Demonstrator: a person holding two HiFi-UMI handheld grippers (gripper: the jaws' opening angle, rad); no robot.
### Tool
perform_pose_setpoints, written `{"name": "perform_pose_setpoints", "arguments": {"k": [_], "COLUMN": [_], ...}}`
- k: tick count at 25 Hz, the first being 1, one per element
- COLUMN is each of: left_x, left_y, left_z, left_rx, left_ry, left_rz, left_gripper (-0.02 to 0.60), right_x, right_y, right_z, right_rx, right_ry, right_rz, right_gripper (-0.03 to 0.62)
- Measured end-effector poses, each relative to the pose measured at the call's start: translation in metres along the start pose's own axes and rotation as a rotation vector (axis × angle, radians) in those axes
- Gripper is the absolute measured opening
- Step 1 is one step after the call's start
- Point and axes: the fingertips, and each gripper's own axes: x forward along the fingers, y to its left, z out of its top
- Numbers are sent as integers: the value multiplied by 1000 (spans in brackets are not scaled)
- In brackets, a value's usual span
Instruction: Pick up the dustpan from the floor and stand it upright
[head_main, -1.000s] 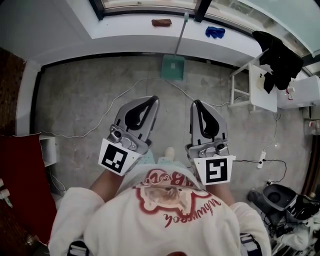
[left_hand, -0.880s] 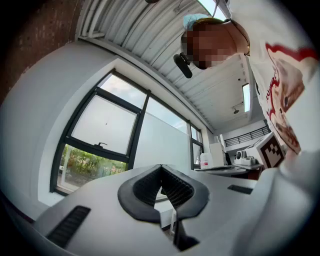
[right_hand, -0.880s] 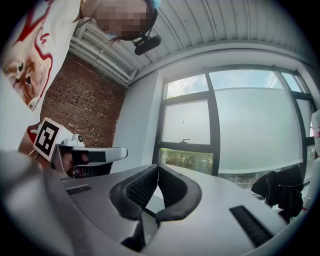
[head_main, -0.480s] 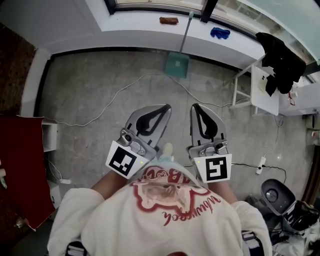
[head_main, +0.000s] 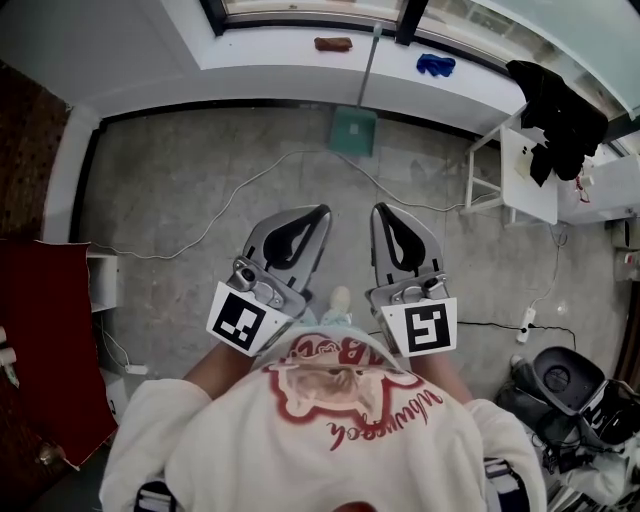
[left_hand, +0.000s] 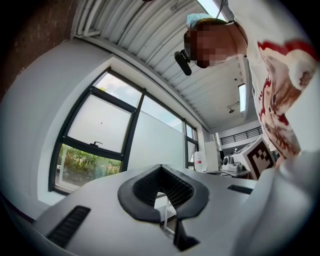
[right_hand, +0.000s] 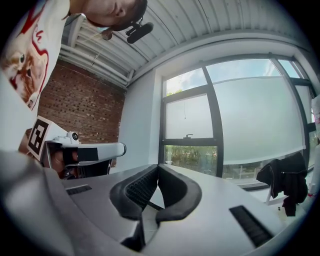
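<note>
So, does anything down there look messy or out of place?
Mostly a loose white cable snaking across the floor, easy to trip over. Black clothing is slumped over the white table at right. The green dustpan sits below the window ledge.

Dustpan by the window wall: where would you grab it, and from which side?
Probably the long thin handle, about halfway up, coming from the open floor side where the person stands. The green pan of the dustpan looks too broad for narrow jaws, and the white ledge right behind blocks that side.
</note>
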Motion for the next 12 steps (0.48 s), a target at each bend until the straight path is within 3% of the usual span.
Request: {"name": "perform_pose_setpoints", "arguments": {"k": [12], "left_x": [1], "left_y": [5], "left_z": [10], "left_rx": [3], "left_ry": [-30], "left_rz": [-19], "left_gripper": [18], "right_x": [5], "right_y": [5], "right_z": [11], "right_rx": [-11], "right_ry": [-17], "right_rz": [-6], "right_gripper": [24]}}
